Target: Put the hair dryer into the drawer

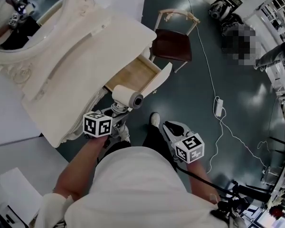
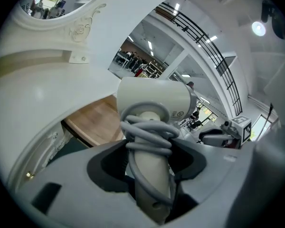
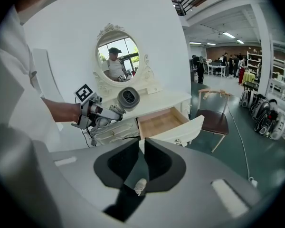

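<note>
A white hair dryer with its grey cord wound round the handle sits in my left gripper, which is shut on that handle. In the left gripper view the hair dryer stands upright between the jaws of my left gripper, just before the open drawer. The drawer is pulled out of the white dressing table, and its wooden bottom is bare. My right gripper hangs lower right, away from the drawer. The right gripper holds nothing, its jaws together.
A chair with a dark seat stands right of the drawer. A power strip and its white cable lie on the dark floor at the right. An oval mirror tops the table. My shoe is below the drawer front.
</note>
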A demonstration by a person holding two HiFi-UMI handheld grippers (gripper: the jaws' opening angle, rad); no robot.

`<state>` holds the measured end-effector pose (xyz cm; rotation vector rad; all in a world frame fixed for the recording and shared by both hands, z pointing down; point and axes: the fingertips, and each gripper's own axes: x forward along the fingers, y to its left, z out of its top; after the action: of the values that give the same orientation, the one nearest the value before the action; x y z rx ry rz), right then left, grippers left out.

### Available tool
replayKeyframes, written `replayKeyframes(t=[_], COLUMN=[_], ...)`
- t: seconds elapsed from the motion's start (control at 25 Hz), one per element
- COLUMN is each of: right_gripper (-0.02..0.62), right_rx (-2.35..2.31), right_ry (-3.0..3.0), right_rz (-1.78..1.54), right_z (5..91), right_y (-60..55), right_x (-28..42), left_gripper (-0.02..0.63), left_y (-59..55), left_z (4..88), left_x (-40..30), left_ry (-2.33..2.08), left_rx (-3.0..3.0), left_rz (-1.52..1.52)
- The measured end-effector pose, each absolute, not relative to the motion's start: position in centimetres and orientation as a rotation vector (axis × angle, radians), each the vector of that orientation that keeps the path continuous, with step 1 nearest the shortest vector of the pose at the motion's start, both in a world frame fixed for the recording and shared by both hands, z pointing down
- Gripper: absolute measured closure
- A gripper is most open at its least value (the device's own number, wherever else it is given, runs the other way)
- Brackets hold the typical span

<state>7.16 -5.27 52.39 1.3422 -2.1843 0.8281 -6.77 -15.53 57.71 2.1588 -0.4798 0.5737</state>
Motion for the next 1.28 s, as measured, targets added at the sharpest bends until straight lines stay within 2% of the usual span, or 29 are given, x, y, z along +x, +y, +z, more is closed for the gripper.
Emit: replayKeyframes(t=[0.68,1.28], right_gripper=[0.56,0.561], right_rx=[1.222,1.094], right_ry=[-2.284,-2.243], right_rz=[0.783,0.857], right_z=[53.3,56.1], right_y=[-18.6,-21.6], right_x=[26.8,33.1], left_gripper=[0.367,0.367], left_y=[-28.4,-34.1], left_z=[68.2,75.7], left_x=[4.5,6.5], left_ry=[-0.765,-0.921], left_rx=[1.975,1.826], left_rz=[0.83,1.027])
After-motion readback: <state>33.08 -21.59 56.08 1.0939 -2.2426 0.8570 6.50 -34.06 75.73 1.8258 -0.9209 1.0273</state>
